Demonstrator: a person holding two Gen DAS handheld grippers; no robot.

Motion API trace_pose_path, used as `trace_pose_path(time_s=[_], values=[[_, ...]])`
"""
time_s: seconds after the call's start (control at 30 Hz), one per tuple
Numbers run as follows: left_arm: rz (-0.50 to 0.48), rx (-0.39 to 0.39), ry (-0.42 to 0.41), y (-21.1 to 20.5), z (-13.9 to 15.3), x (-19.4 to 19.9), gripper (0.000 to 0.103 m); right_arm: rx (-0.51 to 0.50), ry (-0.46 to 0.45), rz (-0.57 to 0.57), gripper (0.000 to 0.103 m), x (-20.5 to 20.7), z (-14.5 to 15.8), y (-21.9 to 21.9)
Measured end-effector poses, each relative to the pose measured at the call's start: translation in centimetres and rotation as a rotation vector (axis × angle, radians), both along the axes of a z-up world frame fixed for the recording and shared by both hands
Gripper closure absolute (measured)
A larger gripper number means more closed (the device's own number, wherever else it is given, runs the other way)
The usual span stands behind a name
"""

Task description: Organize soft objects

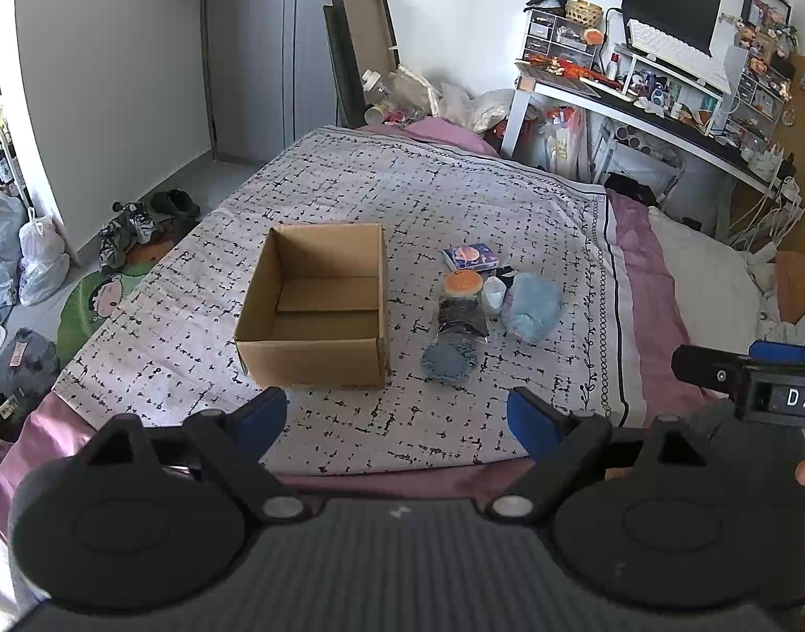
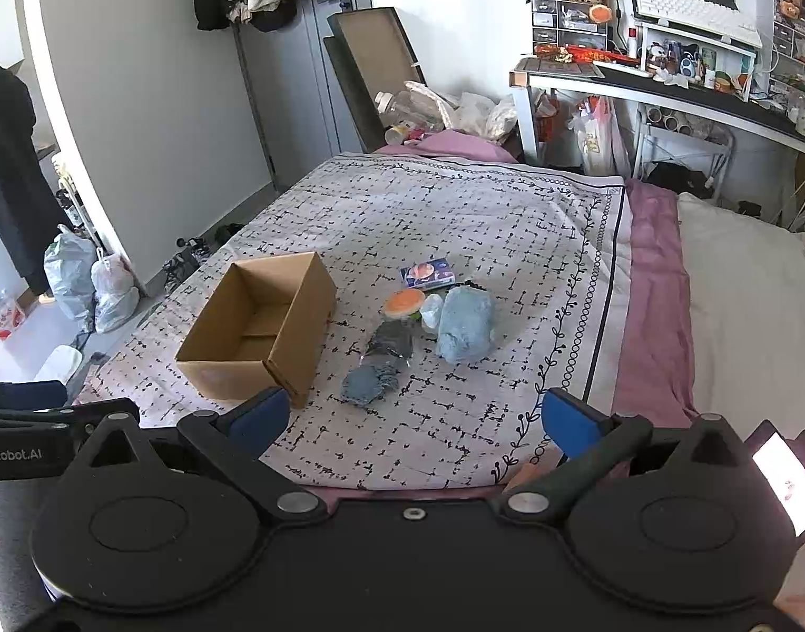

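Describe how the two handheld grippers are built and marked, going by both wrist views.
Both are matte black plastic. The left gripper and right gripper each have two round housings, angled linkage arms with silver pivot bolts, and blue pads on the fingertips. The body between the housings is ribbed in the left view. White lettering runs along each gripper's side, cropped in both views. No cables or sleeves are visible.

Clear bedspread (image 1: 402, 421) before cardboard box (image 1: 318, 310)

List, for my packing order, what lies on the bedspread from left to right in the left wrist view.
cardboard box → round blue-grey knitted piece → light blue fluffy bundle
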State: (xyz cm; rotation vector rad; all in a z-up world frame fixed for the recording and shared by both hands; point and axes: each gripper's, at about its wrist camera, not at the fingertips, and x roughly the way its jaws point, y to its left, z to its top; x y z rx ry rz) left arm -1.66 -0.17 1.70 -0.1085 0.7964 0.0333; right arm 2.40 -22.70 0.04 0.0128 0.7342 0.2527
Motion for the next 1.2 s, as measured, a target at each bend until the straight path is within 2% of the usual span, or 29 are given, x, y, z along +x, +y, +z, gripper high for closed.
trace_pose_path(time_s=[1.2], values=[[0.003, 0.005, -0.004, -0.59, -0.06, -0.38, 0.013, -0.005, -0.005, 0.003, 0.0, -0.33, 0.17, -0.04]])
